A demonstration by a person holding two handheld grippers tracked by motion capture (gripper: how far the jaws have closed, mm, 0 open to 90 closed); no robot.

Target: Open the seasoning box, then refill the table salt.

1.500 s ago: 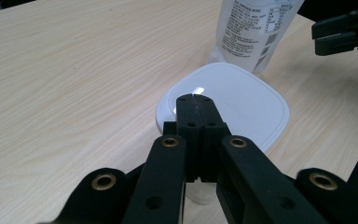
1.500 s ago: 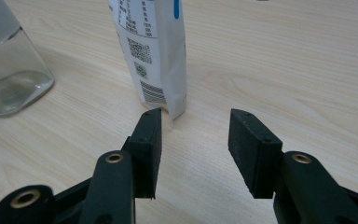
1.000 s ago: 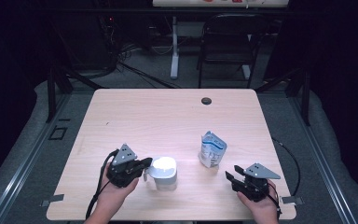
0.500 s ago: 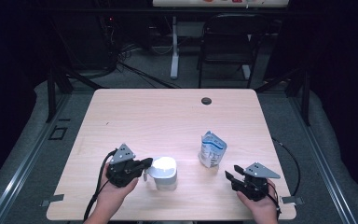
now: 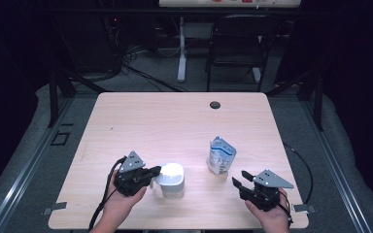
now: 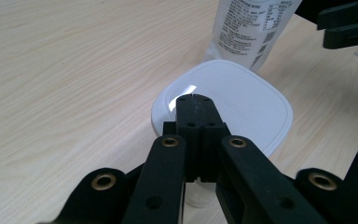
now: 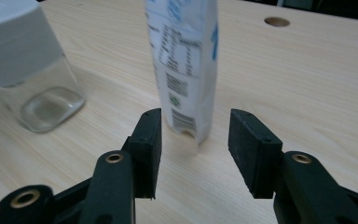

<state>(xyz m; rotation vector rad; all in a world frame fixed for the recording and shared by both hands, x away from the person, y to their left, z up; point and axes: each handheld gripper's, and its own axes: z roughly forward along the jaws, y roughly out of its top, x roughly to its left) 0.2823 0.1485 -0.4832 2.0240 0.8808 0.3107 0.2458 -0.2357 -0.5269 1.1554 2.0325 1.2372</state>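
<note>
Left tool (image 6: 195, 100) hides part of jar lid (image 6: 242, 100).

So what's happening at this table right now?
A person works two handheld grippers at a wooden table. The left gripper, jaws shut, sits over the white lid of a clear jar. The right gripper is open, pointing at an upright pouch just ahead, not touching it.
</note>
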